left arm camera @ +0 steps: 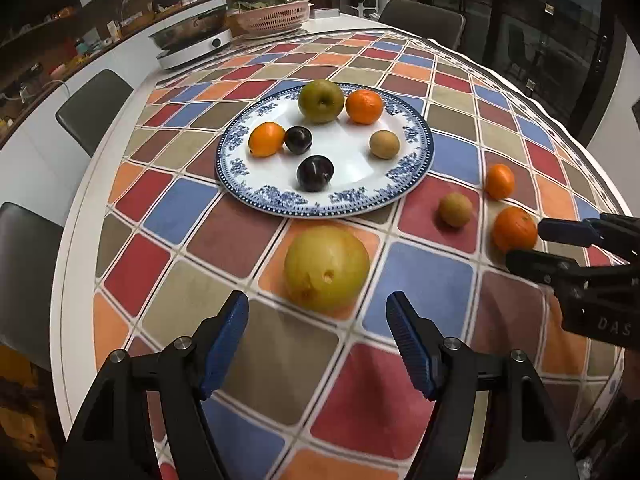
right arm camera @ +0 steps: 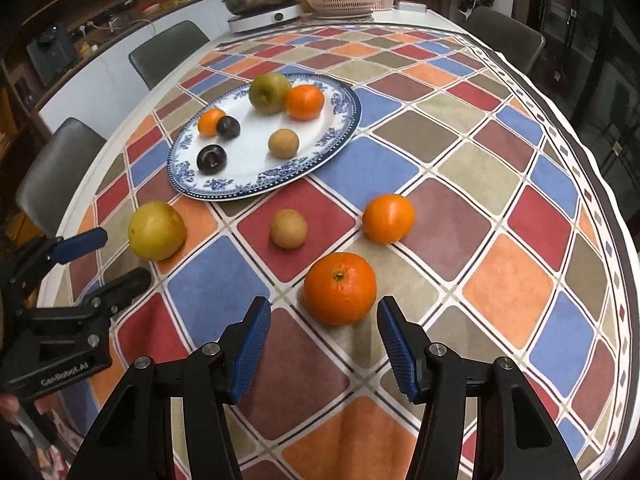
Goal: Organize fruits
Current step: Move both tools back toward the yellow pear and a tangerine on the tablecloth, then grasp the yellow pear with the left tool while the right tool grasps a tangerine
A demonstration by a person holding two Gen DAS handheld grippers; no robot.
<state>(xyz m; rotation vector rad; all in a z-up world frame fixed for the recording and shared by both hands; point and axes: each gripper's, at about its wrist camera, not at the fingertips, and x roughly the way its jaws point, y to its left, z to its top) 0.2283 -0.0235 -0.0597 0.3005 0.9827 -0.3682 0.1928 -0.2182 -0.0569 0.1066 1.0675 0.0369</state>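
A blue-patterned white plate [left arm camera: 280,200] [right arm camera: 240,188] holds a green apple [left arm camera: 321,101], an orange [left arm camera: 364,106], a small orange [left arm camera: 266,139], two dark plums [left arm camera: 315,173] [left arm camera: 298,140] and a brown kiwi [left arm camera: 384,144]. On the cloth lie a yellow pear [left arm camera: 326,268] [right arm camera: 157,230], a kiwi [left arm camera: 455,209] [right arm camera: 289,228], a small orange [left arm camera: 500,181] [right arm camera: 388,218] and a big orange [left arm camera: 514,229] [right arm camera: 340,288]. My left gripper [left arm camera: 318,312] is open just before the pear. My right gripper [right arm camera: 324,316] is open just before the big orange.
A checkered cloth [left arm camera: 420,280] covers the white oval table [left arm camera: 76,264]. At the far end stand a cooker with a pan [left arm camera: 192,40] and a pink basket [left arm camera: 272,16]. Grey chairs [left arm camera: 92,108] stand around the table.
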